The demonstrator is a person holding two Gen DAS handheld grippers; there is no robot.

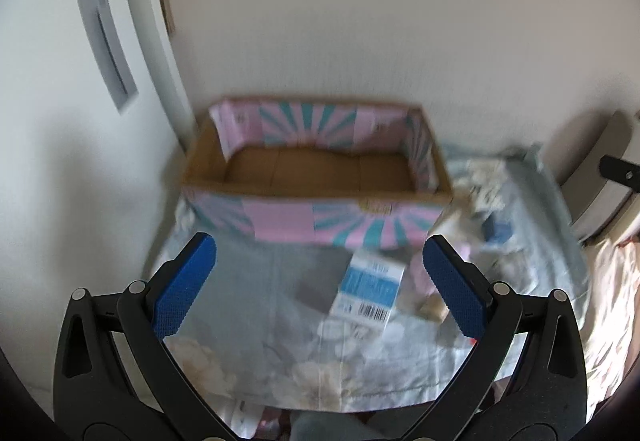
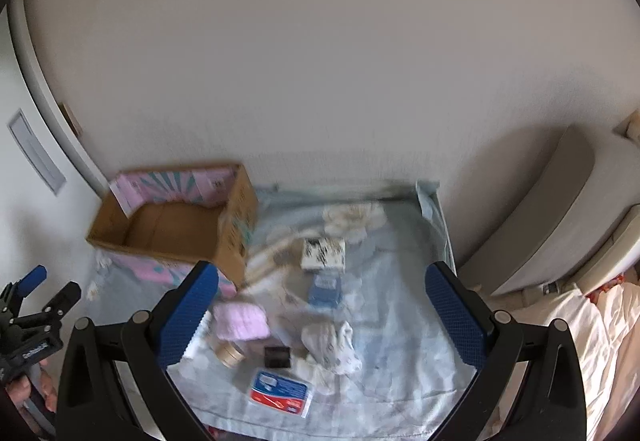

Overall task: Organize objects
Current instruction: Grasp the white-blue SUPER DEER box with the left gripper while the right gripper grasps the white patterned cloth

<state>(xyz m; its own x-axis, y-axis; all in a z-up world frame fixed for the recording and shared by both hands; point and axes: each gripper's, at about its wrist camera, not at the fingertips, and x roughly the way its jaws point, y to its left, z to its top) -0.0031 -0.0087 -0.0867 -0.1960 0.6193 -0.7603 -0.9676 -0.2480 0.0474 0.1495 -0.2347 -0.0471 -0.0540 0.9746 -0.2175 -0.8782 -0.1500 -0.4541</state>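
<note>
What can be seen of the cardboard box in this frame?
The box is an open-topped tray of brown cardboard, printed outside, and on flaps folded down inside its far and right walls, with pink panels and teal sunburst rays. The bare floor looks empty. It sits upright on the floral cloth at the left rear, against the wall. A label shows on its front wall. Neither gripper touches it, and the blue-and-white carton lies just in front of it.

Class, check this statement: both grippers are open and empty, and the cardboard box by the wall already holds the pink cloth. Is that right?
Not quite. The cardboard box holds nothing: the right wrist view shows its bare brown floor. The pink cloth lies on the bedsheet outside it. The rest holds: left gripper and right gripper are open and empty.
</note>
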